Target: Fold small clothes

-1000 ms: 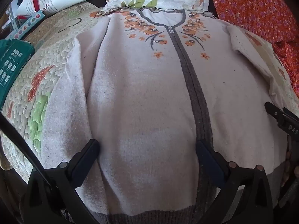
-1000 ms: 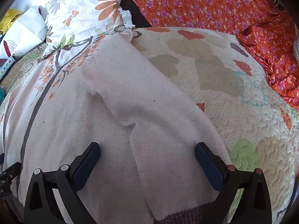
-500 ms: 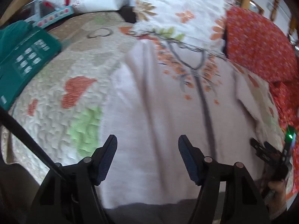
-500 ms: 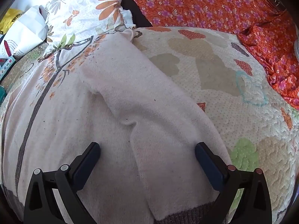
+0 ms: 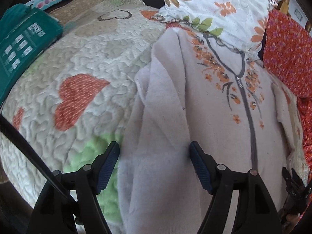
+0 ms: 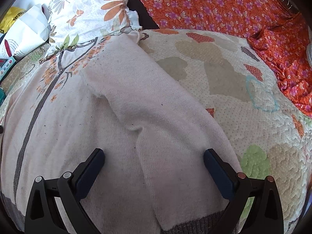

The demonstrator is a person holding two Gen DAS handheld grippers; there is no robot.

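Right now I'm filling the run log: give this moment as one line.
stage: sleeve fold | left hand-held gripper: open, astride left sleeve | right hand-held gripper: open over right sleeve | cardigan: flat

Both views: bright, diffuse daylight, no hard shadows. Strong fisheye bending; dark vignette rings every corner. Left wrist view softer overall, slight blur, worst on the green patch of the quilt (image 5: 83, 152) and the lower sleeve of the cardigan (image 5: 159, 156). White pillow (image 5: 224, 5) near blown-out at top. Right wrist view sharp: knit weave on the cardigan (image 6: 136, 97) resolves clearly. Faint soft shadow under each dark finger (image 6: 89, 171). Orange floral fabric (image 6: 214, 5) saturated, no glare.
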